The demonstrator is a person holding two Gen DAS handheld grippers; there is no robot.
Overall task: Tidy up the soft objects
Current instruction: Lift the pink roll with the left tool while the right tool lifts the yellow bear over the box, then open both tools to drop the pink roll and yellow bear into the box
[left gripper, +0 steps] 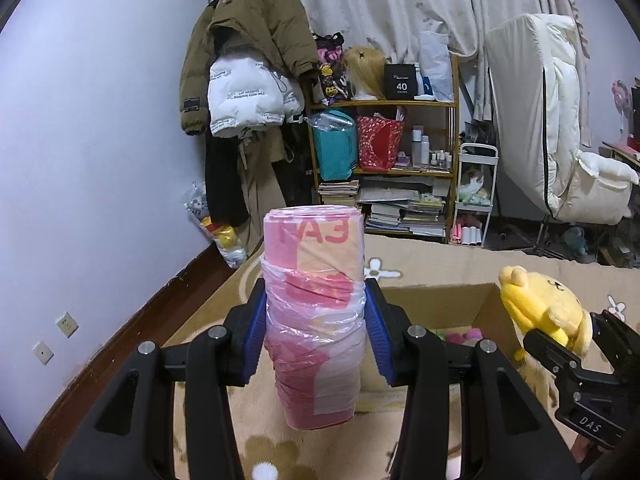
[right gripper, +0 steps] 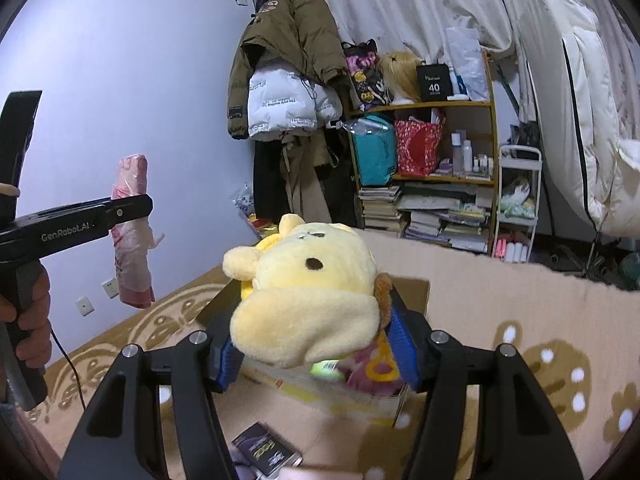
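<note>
My left gripper [left gripper: 316, 336] is shut on a pink roll wrapped in clear plastic [left gripper: 316, 320], held upright above the carpet; the same pink roll [right gripper: 132, 232] and the left gripper [right gripper: 132, 206] show at the left of the right wrist view. My right gripper [right gripper: 316, 344] is shut on a yellow plush toy [right gripper: 308, 296], its blue pads pressing both sides. That plush toy [left gripper: 544, 304] and the right gripper [left gripper: 568, 340] appear at the right of the left wrist view. An open cardboard box [left gripper: 436, 300] with soft items inside sits on the floor below both grippers.
A wooden shelf [left gripper: 384, 104] with bags, books and bottles stands at the back, coats [left gripper: 248, 60] hanging beside it. A white trolley [left gripper: 476, 192] and white bedding [left gripper: 536, 112] fill the right. A small dark packet [right gripper: 266, 450] lies on the patterned carpet [right gripper: 540, 340]. A hand [right gripper: 28, 320] holds the left gripper's handle.
</note>
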